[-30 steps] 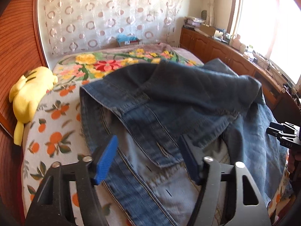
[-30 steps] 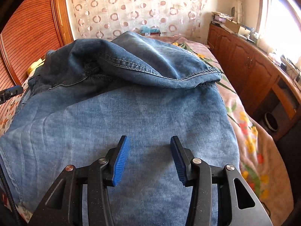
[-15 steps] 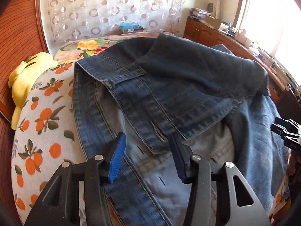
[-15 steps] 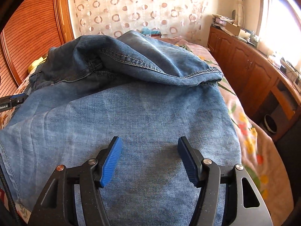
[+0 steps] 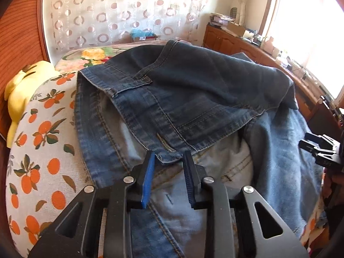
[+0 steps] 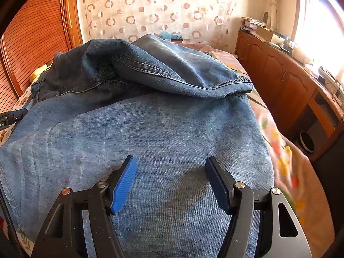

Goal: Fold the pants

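Blue denim pants (image 5: pixel 193 99) lie folded on a floral bedsheet (image 5: pixel 38 150). Left gripper (image 5: pixel 168 161) has been closing, denim edge between its part-open fingers; right gripper (image 6: pixel 171 167), opening wide, grips nothing above denim.

A home bedroom — a bed (image 5: pixel 43 150) under an orange-and-flower print cover fills the middle. At twelve o'clock hangs a sheer curtain (image 5: pixel 120 13) patterned with rings; at nine, a ribbed wooden headboard (image 6: pixel 32 36) and a yellow plush toy (image 5: pixel 23 86). From one to three runs a cluttered wooden cabinet (image 6: pixel 286 79) (sunlit window above).
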